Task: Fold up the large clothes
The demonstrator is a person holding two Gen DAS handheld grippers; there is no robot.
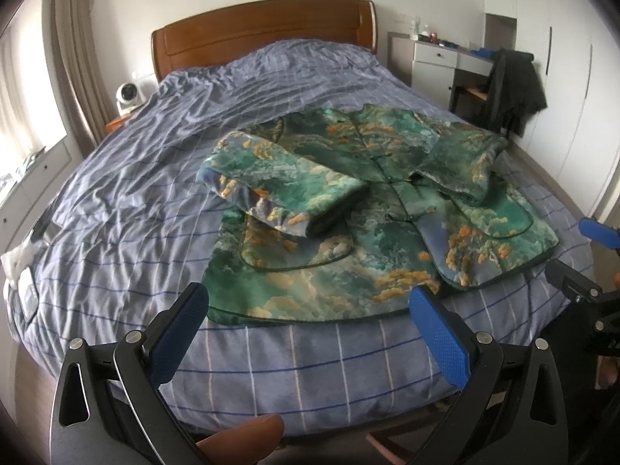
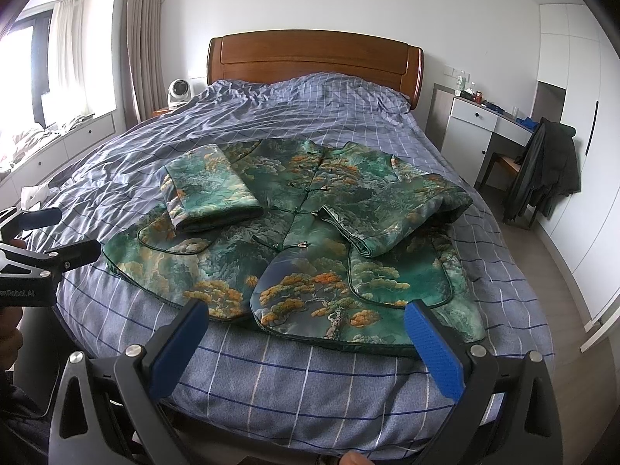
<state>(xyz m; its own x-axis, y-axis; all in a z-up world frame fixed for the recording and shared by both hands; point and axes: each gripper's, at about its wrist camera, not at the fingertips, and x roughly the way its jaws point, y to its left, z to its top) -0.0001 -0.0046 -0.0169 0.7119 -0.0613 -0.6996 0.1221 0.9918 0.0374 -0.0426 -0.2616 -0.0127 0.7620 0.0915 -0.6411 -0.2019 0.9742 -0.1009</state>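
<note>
A green padded jacket (image 1: pixel 360 209) with an orange tree print lies front up on the bed, and it also shows in the right wrist view (image 2: pixel 294 240). Both sleeves are folded in over the body: the left sleeve (image 1: pixel 279 182) and the right sleeve (image 1: pixel 461 159). My left gripper (image 1: pixel 310 302) is open and empty, just short of the jacket's near hem. My right gripper (image 2: pixel 306 321) is open and empty, hovering at the hem; it also shows at the right edge of the left wrist view (image 1: pixel 581 255).
The bed (image 1: pixel 155 162) has a wrinkled blue checked cover and a wooden headboard (image 1: pixel 263 35). A white fan (image 1: pixel 128 97) stands at the left. A white desk (image 2: pixel 480 124) and a chair draped with a dark coat (image 2: pixel 546 170) stand at the right.
</note>
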